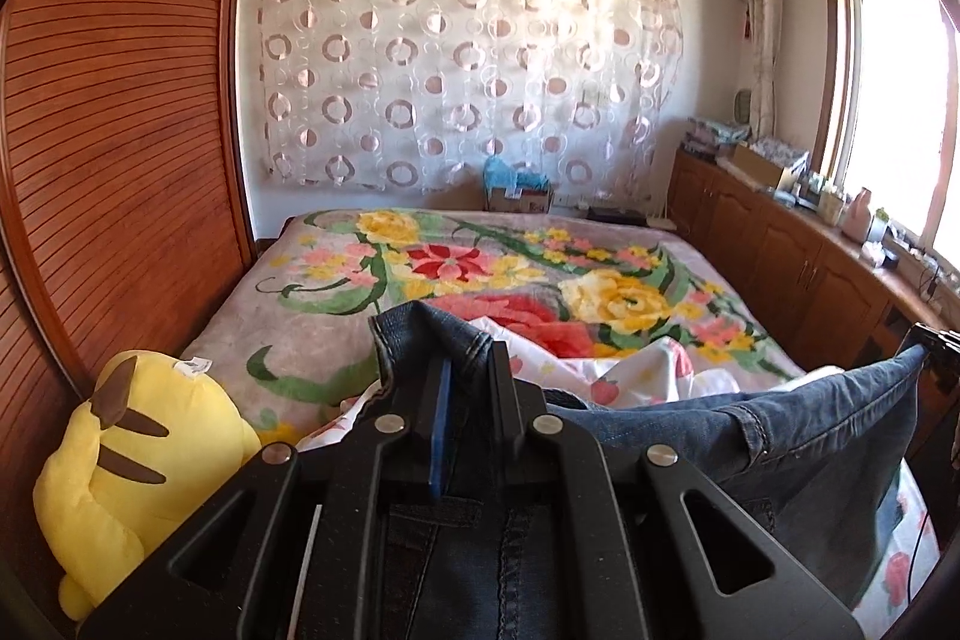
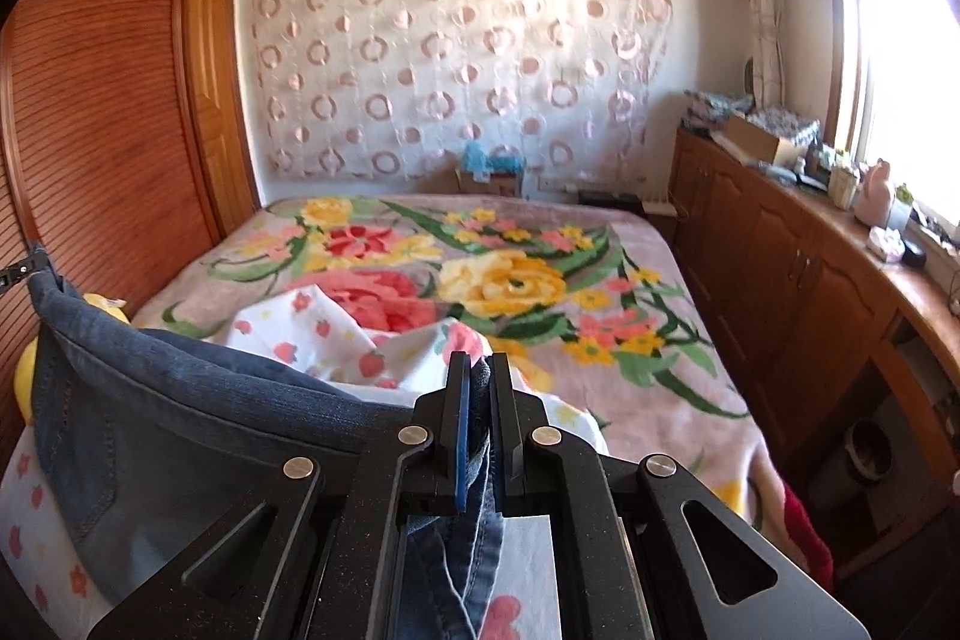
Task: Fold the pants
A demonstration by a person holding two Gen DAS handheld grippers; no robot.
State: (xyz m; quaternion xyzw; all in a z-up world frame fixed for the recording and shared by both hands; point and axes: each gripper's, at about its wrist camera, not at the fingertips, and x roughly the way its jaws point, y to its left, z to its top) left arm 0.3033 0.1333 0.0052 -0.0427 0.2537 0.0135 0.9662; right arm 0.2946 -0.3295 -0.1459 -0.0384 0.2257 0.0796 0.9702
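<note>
A pair of blue denim pants [image 1: 798,436] hangs stretched between my two grippers above the near end of the bed. My left gripper [image 1: 471,361] is shut on one end of the denim, which bunches up over its fingers. My right gripper [image 2: 478,370] is shut on the other end of the pants [image 2: 180,400]; frayed denim hangs down between its fingers. In the left wrist view the right gripper [image 1: 936,346] shows at the far right edge, holding the cloth's corner. In the right wrist view the left gripper [image 2: 24,268] shows at the far left edge.
The bed [image 1: 336,280] has a flowered blanket, with a white strawberry-print sheet [image 2: 336,334] crumpled under the pants. A yellow plush toy [image 1: 126,466] lies at the bed's left. A wooden wardrobe [image 1: 120,130] stands left, a low cabinet [image 2: 810,280] with clutter right.
</note>
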